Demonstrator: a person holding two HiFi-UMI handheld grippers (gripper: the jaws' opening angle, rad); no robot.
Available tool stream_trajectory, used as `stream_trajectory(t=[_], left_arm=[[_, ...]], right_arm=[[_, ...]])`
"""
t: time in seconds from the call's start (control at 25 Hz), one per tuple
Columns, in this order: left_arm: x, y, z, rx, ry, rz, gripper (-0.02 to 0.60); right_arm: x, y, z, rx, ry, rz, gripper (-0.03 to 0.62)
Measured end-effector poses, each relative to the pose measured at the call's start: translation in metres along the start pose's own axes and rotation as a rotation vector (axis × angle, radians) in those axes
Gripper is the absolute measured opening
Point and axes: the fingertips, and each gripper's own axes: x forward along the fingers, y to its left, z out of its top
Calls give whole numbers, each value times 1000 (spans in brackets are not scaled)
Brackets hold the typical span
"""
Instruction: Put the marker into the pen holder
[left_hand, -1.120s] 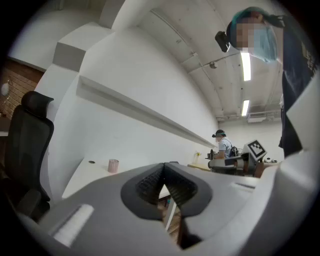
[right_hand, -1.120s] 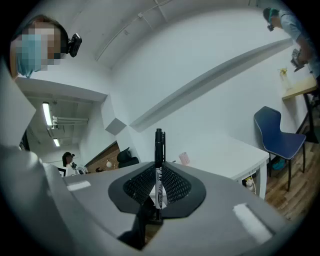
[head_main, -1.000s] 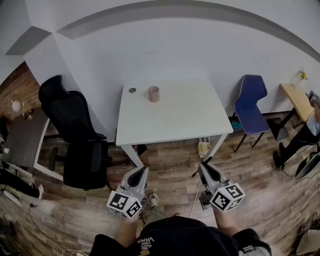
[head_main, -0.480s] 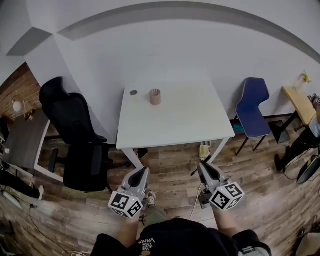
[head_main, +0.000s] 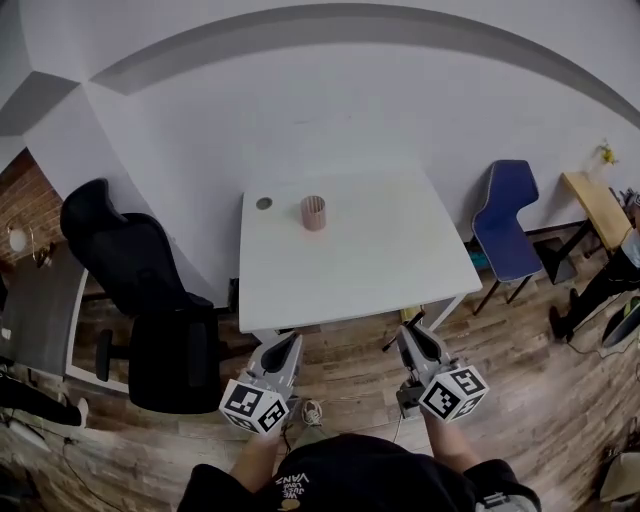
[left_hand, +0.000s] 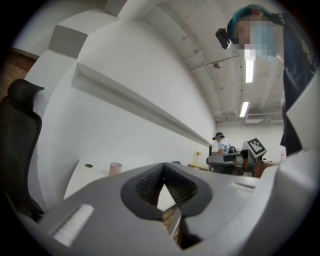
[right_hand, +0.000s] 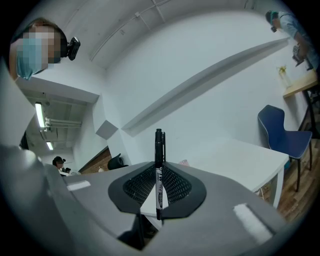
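Head view: table (head_main: 370, 260) nearer; right claw (head_main: 409, 333) clamps marker (right_hand: 159, 172); left claw (head_main: 291, 342) closed, empty.

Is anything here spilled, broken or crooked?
Nothing stands out. The pink cylindrical pen holder stands upright on the white rectangular table, and the black marker with a white label sits straight between the right tongs.
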Motion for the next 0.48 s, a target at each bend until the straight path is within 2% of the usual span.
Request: stream_trajectory(t=[0.48], left_arm=[[31,97,15,-3,48,-105,52]], right_arm=[[94,19,-9,8,-37,-83,40]])
